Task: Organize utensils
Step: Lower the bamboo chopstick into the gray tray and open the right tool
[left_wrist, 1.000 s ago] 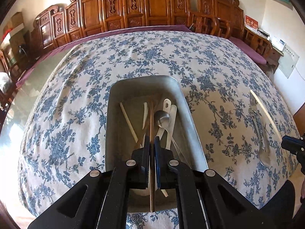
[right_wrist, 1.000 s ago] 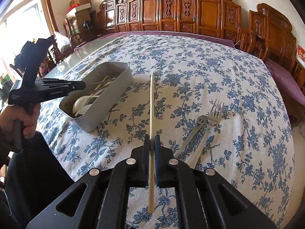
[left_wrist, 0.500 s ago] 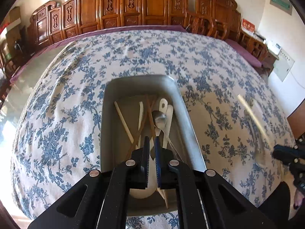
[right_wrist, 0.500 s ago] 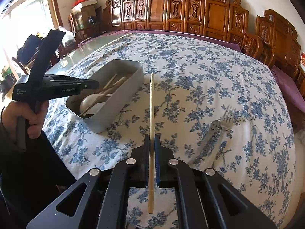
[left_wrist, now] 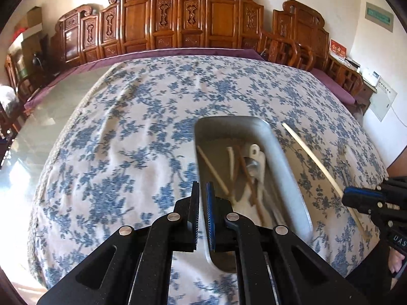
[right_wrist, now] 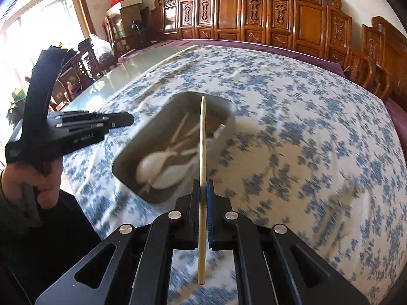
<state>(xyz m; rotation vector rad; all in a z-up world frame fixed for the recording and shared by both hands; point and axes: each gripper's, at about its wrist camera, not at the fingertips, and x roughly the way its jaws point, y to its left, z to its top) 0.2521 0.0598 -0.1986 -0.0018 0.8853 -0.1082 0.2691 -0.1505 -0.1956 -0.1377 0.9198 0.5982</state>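
A grey metal tray (left_wrist: 287, 162) holds white spoons (right_wrist: 157, 170), brown chopsticks (left_wrist: 245, 172) and a pale chopstick (left_wrist: 212, 167). My left gripper (left_wrist: 201, 184) is shut with nothing in it and hangs over the cloth just left of the tray's near end. It also shows at the left of the right wrist view as the left gripper (right_wrist: 131, 120), held by a hand (right_wrist: 38, 185). My right gripper (right_wrist: 202, 185) is shut on a long pale chopstick (right_wrist: 202, 139) whose tip reaches over the tray (right_wrist: 142, 190). From the left wrist view, the right gripper (left_wrist: 356, 195) is right of the tray.
A blue-flowered cloth (left_wrist: 127, 152) covers the table, with bare glass tabletop (left_wrist: 51, 127) to its left. Carved wooden chairs (left_wrist: 203, 25) line the far wall. Blurred metal cutlery (left_wrist: 343, 160) lies on the cloth right of the tray.
The left gripper let a brown chopstick drop into the tray, then slid left off the tray. The right gripper carried its pale chopstick leftward from the open cloth to above the tray.
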